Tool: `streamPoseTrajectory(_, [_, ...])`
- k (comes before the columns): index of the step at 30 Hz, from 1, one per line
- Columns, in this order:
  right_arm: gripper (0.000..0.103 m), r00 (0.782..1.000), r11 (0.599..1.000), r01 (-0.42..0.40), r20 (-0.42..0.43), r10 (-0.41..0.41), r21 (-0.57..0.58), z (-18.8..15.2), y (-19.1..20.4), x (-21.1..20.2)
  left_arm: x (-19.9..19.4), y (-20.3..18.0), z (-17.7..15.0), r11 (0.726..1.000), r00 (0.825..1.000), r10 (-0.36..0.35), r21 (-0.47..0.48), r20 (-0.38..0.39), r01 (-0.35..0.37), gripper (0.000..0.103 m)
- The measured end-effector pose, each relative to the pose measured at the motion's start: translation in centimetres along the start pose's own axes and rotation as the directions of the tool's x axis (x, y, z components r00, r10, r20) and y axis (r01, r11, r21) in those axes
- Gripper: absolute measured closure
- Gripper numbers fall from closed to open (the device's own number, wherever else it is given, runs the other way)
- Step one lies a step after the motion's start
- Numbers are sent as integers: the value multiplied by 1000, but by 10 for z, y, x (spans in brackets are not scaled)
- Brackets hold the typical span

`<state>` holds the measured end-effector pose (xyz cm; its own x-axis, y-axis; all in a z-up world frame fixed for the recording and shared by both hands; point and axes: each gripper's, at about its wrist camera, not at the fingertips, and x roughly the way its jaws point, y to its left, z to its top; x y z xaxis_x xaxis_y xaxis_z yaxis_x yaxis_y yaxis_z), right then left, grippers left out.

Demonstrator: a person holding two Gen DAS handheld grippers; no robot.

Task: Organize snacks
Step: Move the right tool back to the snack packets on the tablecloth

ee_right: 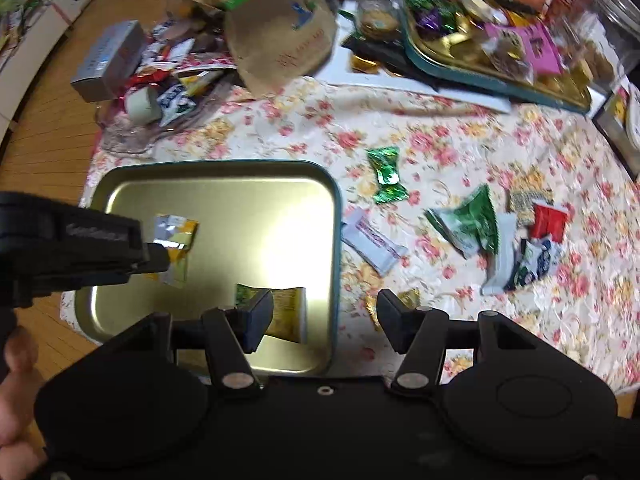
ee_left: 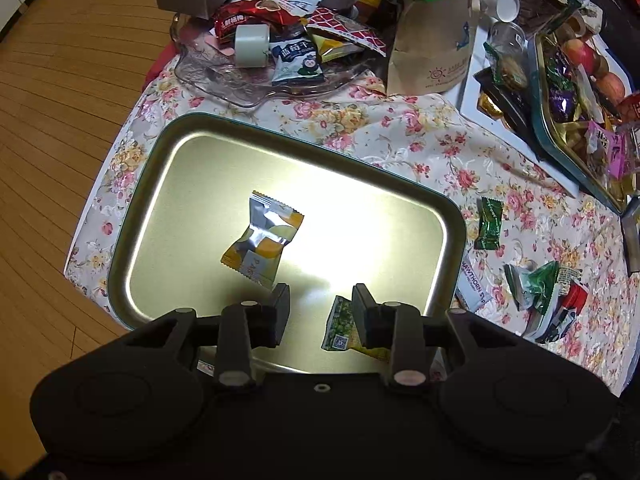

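- The left gripper (ee_left: pixel 320 312) hangs over the near edge of the gold tray (ee_left: pixel 168 152), jaws apart with nothing between them.
- The right gripper (ee_right: pixel 325 322) stands with jaws wide and empty, over the tray's near right corner.
- A green-and-yellow snack packet (ee_right: pixel 286 312) lies in the tray by that corner.
- A yellow-and-silver snack (ee_left: pixel 264 236) lies mid-tray.
- Loose wrapped snacks (ee_right: pixel 472 224) lie on the floral tablecloth (ee_right: pixel 400 120) right of the tray.
- A clear dish (ee_left: pixel 224 80) piled with snacks sits at the far edge.

You see a floral tablecloth (ee_left: pixel 400 136) over the table, wooden plank flooring (ee_left: pixel 60 120) beside it, and a crumpled brown paper bag (ee_left: pixel 432 48) behind.
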<state>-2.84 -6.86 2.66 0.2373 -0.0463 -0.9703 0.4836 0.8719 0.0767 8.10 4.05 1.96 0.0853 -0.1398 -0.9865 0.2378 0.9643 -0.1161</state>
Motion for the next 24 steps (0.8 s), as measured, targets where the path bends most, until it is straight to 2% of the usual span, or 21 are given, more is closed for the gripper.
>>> streamPoseTrajectory(5, [43, 999, 997, 52, -18, -51, 59, 4, -23, 6, 1, -16, -3, 999, 1000, 6, 34, -1, -6, 60])
streamPoseTrajectory(11, [44, 990, 982, 134, 18, -137, 131, 9, -65, 7, 3, -46, -8, 994, 1000, 18, 105, 1, -18, 60])
streamPoseTrajectory(24, [48, 988, 951, 151, -45, -144, 271, 9, -188, 18, 12, -120, -28, 967, 1000, 11, 255, -16, -7, 60])
